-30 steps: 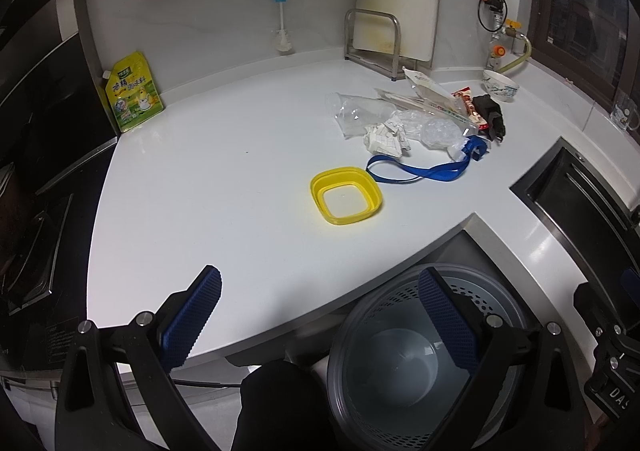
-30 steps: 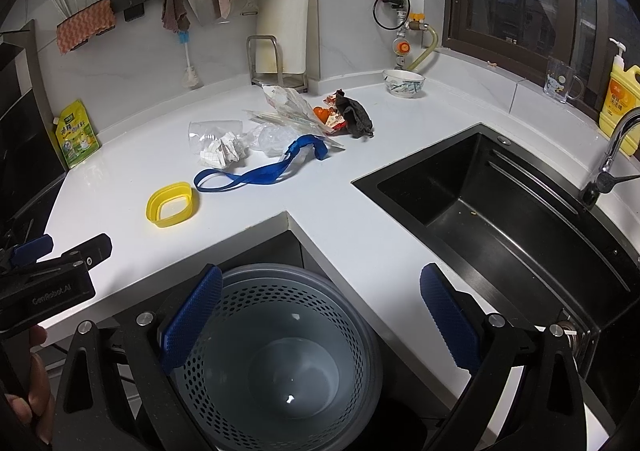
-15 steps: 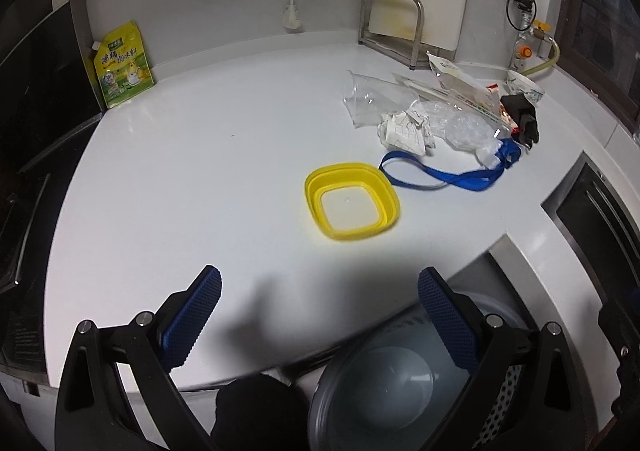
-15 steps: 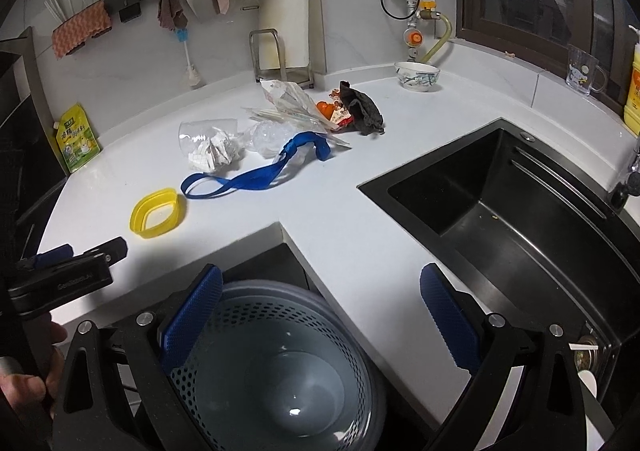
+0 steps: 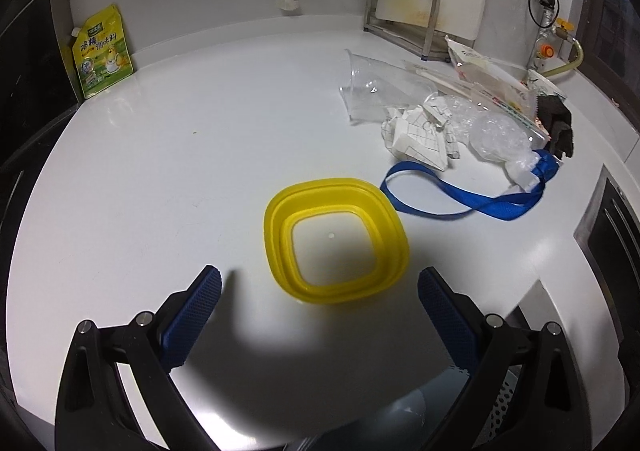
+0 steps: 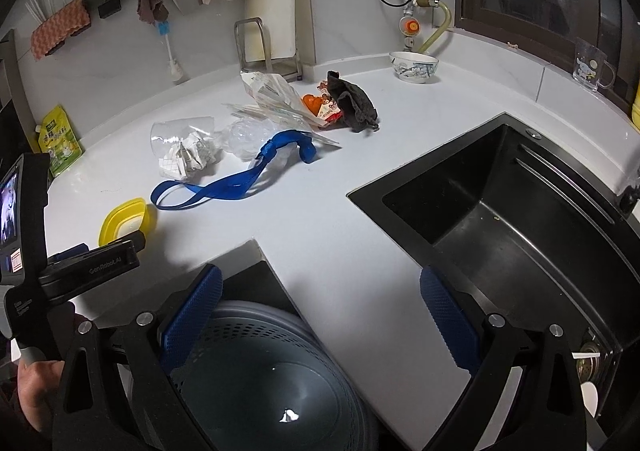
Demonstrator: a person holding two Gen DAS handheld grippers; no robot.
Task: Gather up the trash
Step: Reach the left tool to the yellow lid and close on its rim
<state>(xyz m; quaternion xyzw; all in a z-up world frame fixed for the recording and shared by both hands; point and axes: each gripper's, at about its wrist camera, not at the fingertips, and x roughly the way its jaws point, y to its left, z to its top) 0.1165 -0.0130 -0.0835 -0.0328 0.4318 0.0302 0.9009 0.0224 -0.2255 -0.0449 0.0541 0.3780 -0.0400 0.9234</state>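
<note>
A yellow square plastic lid (image 5: 336, 241) lies flat on the white counter, just ahead of my open left gripper (image 5: 320, 291); nothing is between its fingers. Past it lie a blue strap (image 5: 464, 197), crumpled paper (image 5: 420, 131), clear plastic wrap (image 5: 496, 135), a clear cup (image 5: 372, 91) and a dark rag (image 5: 558, 123). In the right wrist view the same heap shows: strap (image 6: 240, 183), paper (image 6: 188, 159), snack wrapper (image 6: 326, 109), rag (image 6: 354, 101), lid (image 6: 124, 221). My right gripper (image 6: 320, 299) is open above the grey perforated bin (image 6: 272, 379) below the counter edge.
A black sink (image 6: 520, 219) opens to the right. A bowl (image 6: 414, 65), a glass mug (image 6: 592, 65) and a cutting-board rack (image 6: 268, 47) stand at the back. A yellow-green pouch (image 5: 102, 51) leans on the far-left wall. The left gripper's body (image 6: 80, 267) sits at the right view's left edge.
My left gripper has moved forward over the counter toward the yellow lid, which now sits just ahead of its fingers. The right gripper has edged forward and up a little above the bin.
</note>
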